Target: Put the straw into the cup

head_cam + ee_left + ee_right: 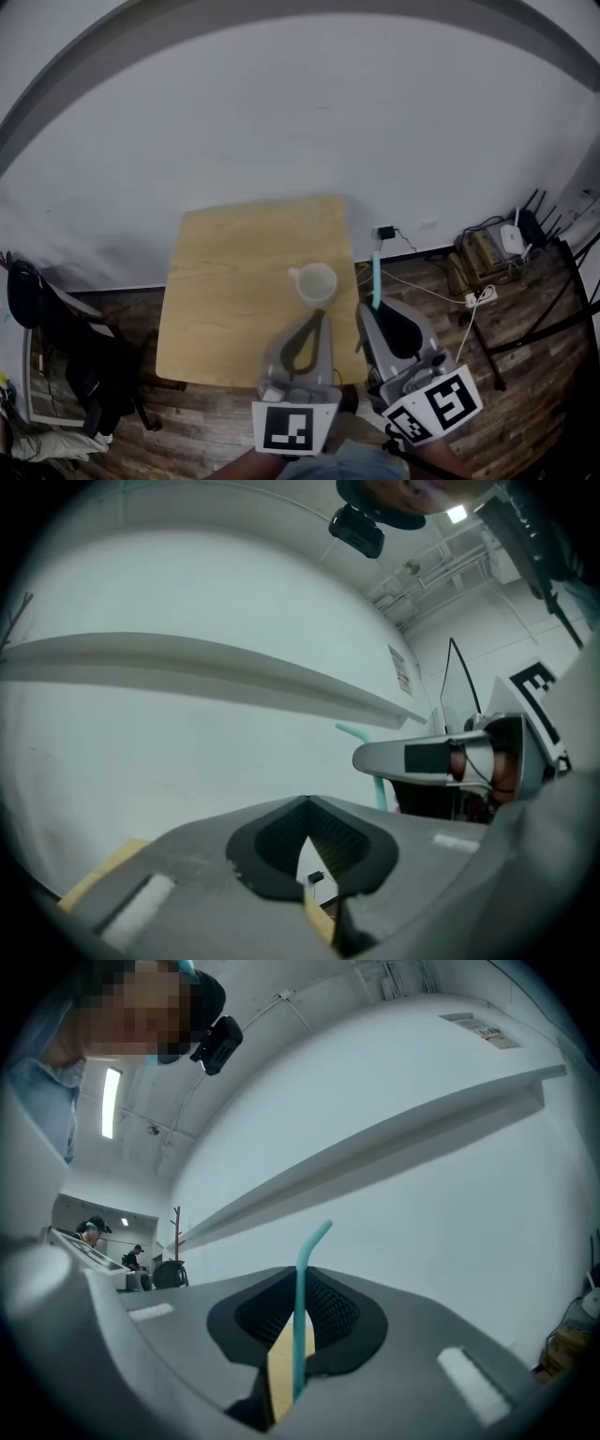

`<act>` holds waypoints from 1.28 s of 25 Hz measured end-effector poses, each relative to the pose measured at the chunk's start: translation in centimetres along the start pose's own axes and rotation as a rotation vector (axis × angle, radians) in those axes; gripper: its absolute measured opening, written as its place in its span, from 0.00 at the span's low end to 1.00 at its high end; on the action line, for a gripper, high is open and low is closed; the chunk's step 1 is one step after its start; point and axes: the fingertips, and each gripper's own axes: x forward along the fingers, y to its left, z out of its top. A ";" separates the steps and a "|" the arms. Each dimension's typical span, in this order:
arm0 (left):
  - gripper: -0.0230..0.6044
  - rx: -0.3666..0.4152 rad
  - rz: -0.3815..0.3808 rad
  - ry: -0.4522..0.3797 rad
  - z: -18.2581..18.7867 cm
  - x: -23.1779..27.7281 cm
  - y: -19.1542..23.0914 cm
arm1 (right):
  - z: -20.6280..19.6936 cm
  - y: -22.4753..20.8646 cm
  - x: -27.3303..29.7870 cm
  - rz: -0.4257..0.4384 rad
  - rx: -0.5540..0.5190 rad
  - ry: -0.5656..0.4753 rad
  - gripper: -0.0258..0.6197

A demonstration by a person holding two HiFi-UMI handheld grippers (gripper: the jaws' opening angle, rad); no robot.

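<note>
A white cup (315, 284) with a small handle on its left side stands upright on the light wooden counter (225, 300), toward the counter's right edge and well clear of the white wall (281, 122) behind it. The right gripper (376, 305) is to the right of the cup and apart from it, its jaws pressed onto a teal straw (376, 275). The straw stands upright above the jaw tips, level with the cup and out past the counter's edge on that side. In the right gripper view the straw (300, 1316) runs up through the pinch of the right gripper (298, 1283), and its bent top leans to the right. The left gripper (320, 316) sits just on the near side of the cup; whether it touches the cup is not clear. In the left gripper view the left gripper (307, 803) has its jaws drawn together at the tips with nothing between them. On the wooden floor (525, 412) to the right of the cup lie cables (441, 292) and a power strip (479, 296).
</note>
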 end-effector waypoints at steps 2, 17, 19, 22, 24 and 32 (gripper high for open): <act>0.06 0.008 0.017 0.009 0.0 1.3 0.0 | 0.1 -0.9 0.9 0.030 0.008 0.004 0.10; 0.06 0.038 0.159 -0.049 2.8 4.3 4.9 | 1.9 -2.2 8.1 0.178 0.023 -0.016 0.09; 0.06 0.038 0.162 -0.054 2.8 4.4 6.0 | 1.9 -2.0 9.2 0.176 0.013 -0.016 0.10; 0.06 0.015 0.168 -0.049 2.6 5.0 8.1 | 1.4 -1.7 11.1 0.172 0.009 -0.006 0.10; 0.06 0.013 0.162 -0.043 2.3 5.7 9.2 | 0.9 -1.7 12.3 0.170 0.007 0.002 0.10; 0.06 -0.049 0.112 0.024 -0.9 8.0 12.3 | -3.1 -2.7 16.0 0.128 0.024 0.056 0.10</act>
